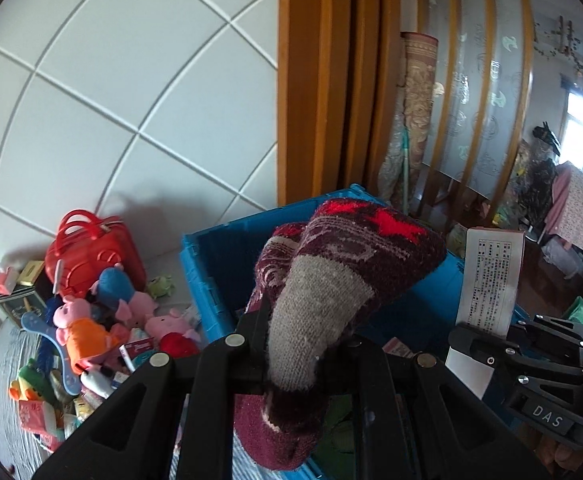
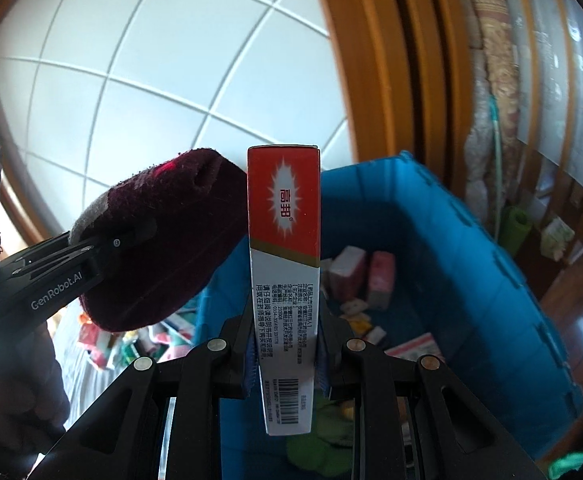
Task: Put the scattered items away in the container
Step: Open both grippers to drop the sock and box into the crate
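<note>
the blue crate serves as the landmark here. left of it, on a grey round surface, lies a heap of scattered things: a red toy suitcase, pink pig plush toys, a small green frog, packets and small boxes too jumbled to sort out. behind the crate stand an orange wooden door frame and a rolled patterned rug; the white tiled wall runs behind the heap.

above the crate's near left part, the left gripper is clamped tight on a maroon sock with a grey toe and red patches; the sock bulges up over the crate and hides much of its interior in the left wrist view. beside it to the right, the right gripper is closed on a red and white carton, held upright above the crate's near edge.

inside the crate, past the carton, lie pink and white packets, their print too blurred to read. the crate's near wall is cut off by the gripper bodies.

the carton bears red chinese characters in a white starburst, columns of small chinese text, and a barcode at its lower end. the left gripper's side reads "genrobot.ai"; the right gripper's body shows "das".
</note>
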{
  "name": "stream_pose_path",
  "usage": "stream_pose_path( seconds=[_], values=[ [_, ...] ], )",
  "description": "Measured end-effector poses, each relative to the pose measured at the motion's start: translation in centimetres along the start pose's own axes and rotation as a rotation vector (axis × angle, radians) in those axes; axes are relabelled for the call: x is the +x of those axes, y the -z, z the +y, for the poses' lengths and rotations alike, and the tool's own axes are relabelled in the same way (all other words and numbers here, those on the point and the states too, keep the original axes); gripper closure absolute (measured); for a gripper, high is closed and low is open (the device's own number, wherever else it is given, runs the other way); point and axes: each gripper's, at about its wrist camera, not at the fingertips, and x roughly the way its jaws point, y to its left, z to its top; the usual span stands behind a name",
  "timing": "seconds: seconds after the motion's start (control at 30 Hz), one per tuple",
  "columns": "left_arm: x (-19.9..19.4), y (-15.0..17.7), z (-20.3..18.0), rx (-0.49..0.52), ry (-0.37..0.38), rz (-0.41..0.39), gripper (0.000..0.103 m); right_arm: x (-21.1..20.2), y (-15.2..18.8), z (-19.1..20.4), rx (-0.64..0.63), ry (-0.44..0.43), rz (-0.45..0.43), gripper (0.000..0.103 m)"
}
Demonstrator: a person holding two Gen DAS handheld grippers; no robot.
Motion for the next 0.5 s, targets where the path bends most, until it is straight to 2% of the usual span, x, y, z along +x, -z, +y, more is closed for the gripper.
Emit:
stream_pose_path(
  seconds=[0.2, 0.43, 0.47, 0.5],
  values=[
    [1.9, -0.8, -3.0, 0.041, 0.045, 0.014, 0.088, -0.5, 0.1, -3.5, 0.046, 0.046, -0.004, 0.08],
    [4.0, -1.7, -4.1, 0.034, 0.074, 0.038, 0.088, -0.4, -0.3, -4.9, 0.058, 0.08, -0.004, 0.08],
    [4.5, -1.9, -4.2, 0.039, 0.071, 0.055, 0.076, -0.2, -0.4, -4.9, 0.054, 0.095, -0.004, 0.078],
    [5.1, -2.0, -4.4, 0.056, 0.062, 0.076, 0.062, 0.0, -0.5, -4.9, 0.046, 0.117, 0.0, 0.071]
  ],
)
